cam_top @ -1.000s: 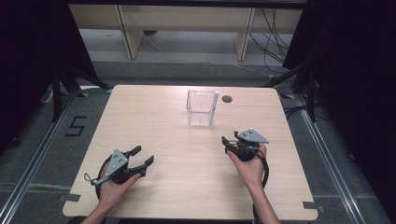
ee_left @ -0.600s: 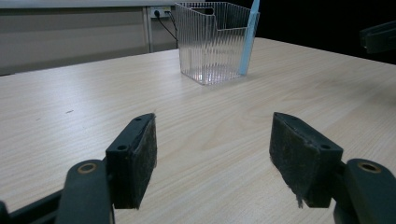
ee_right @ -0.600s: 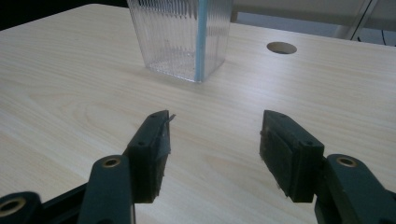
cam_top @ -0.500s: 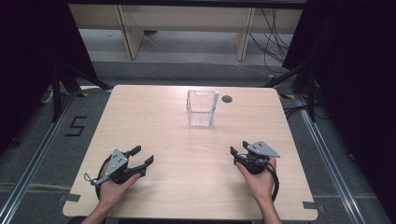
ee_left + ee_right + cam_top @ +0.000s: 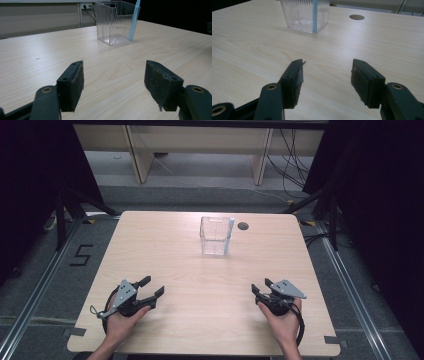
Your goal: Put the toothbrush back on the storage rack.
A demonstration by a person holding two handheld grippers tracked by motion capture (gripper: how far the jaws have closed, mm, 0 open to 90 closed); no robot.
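A clear ribbed plastic box [image 5: 216, 235] stands upright near the far middle of the wooden table [image 5: 210, 320]; a pale blue stick [image 5: 227, 236] leans at its right corner. The box [image 5: 115, 21] and blue stick [image 5: 133, 21] show far ahead in the left gripper view, and the box [image 5: 305, 13] with the stick [image 5: 314, 15] ahead in the right gripper view. My left gripper [image 5: 152, 287] rests open near the front left, nothing between its pads [image 5: 73, 83]. At the front right my right gripper [image 5: 261, 286] is open too, and its pads [image 5: 367, 82] are bare.
A round dark cable hole [image 5: 243, 226] sits in the tabletop just right of the box, also seen as the hole [image 5: 356, 17] in the right gripper view. Wooden furniture legs [image 5: 137, 155] and cables [image 5: 295, 165] lie on the floor beyond the table's far edge.
The right hand has drawn its gripper back toward the front edge and to the right, down to the tabletop. The left gripper has stayed in place.
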